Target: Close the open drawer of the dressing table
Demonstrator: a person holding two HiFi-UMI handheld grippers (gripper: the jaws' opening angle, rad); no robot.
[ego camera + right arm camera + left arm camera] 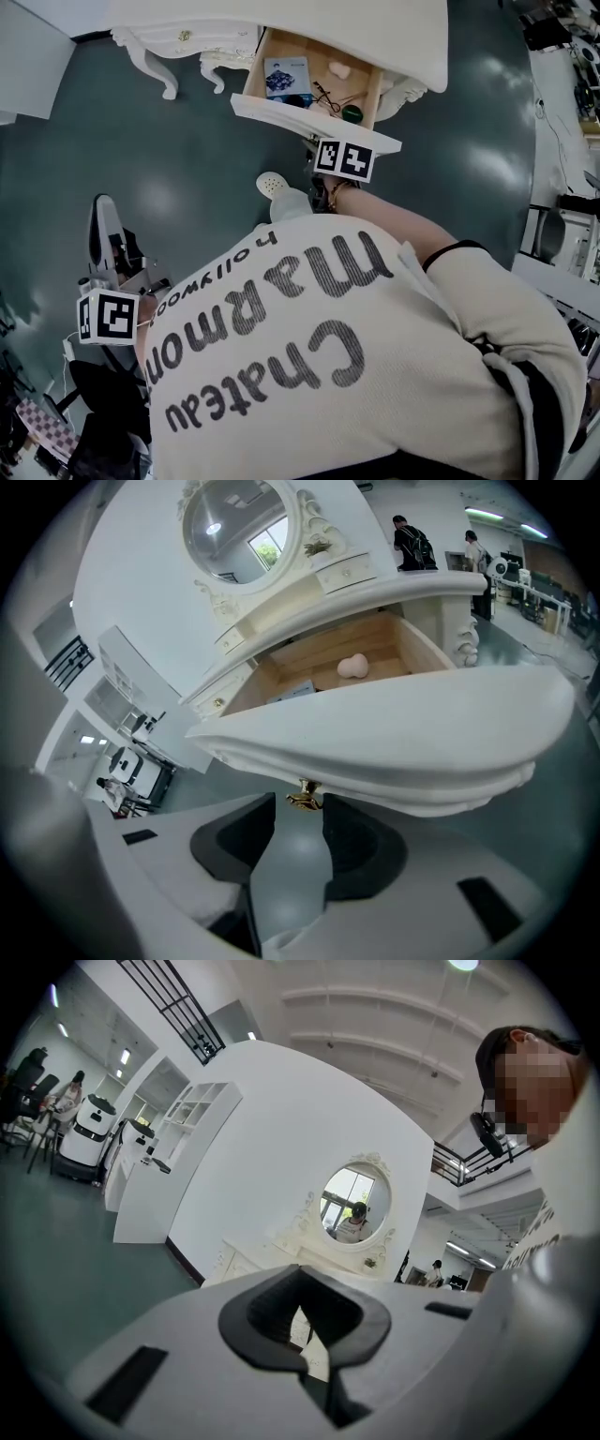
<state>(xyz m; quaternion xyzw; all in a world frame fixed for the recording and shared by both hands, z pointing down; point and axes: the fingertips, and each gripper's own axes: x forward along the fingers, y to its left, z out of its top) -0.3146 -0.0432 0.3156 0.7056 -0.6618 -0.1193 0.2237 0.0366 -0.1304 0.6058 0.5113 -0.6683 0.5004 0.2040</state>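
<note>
- The right claw (298, 806) is spread, and the small brass knob (305, 797) of the drawer (394, 733) sits in the gap between its jaw tips. Neither pad looks pressed on it yet.
- The drawer is well out of the dressing table (281, 23). Its white front is just ahead of and above this claw, and the wooden box runs away beyond it.
- The left claw (300, 1277) has its pads pressed together on nothing. It is held low at the person's side, well apart from the drawer.
- Beyond the right claw, loose things lie inside the drawer: a pale pink lump (352, 666), a blue booklet (285, 75), a tangle of cable (330, 97) and a green round thing (352, 113).
- Likely step: push the front straight in.
- Risk: with the jaws spread around so small a knob, the tips may slip past it and scrape the painted front.
- Risk: a push off the drawer's line could skew the box so that it binds before it closes.
- Risk: a hard shove could throw the contents backward, or nudge the table on its slim curved legs (155, 70).
</note>
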